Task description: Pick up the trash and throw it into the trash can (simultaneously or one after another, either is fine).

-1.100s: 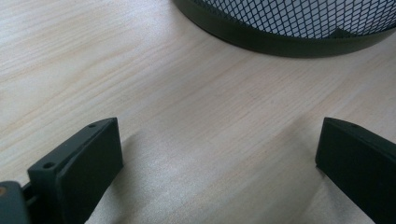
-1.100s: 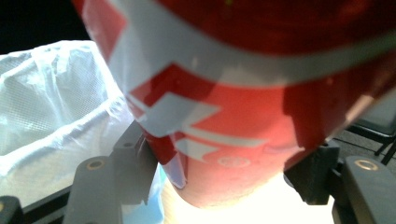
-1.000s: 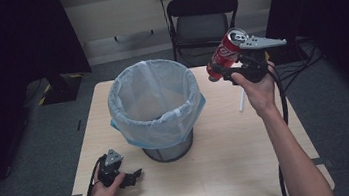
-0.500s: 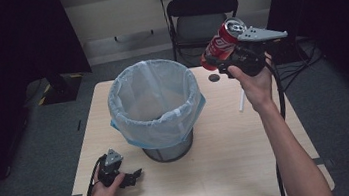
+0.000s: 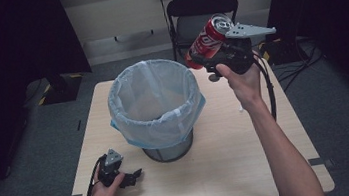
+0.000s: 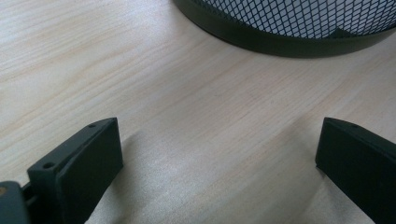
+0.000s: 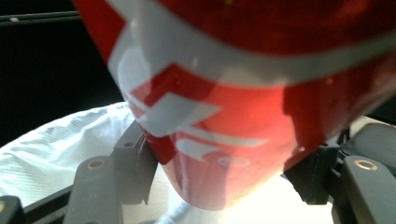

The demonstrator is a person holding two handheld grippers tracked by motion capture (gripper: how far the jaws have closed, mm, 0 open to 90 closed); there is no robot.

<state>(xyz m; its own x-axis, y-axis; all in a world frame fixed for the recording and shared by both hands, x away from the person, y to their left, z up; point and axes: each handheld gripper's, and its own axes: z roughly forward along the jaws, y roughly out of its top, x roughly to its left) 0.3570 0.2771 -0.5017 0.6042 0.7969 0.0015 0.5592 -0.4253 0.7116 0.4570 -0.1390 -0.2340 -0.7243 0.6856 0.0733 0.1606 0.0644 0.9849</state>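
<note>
Two grippers in use. My right gripper pinches a red can, tilted in the air just beside the rim of the lined bin; pickup is done, the drop into the bin remains. My left gripper rests spread on the table.

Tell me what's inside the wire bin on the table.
The bin holds a pale plastic liner folded over its rim. As far as the high view reaches, the liner looks empty. Its near wall hides the very bottom, so small items there cannot be ruled out.
</note>
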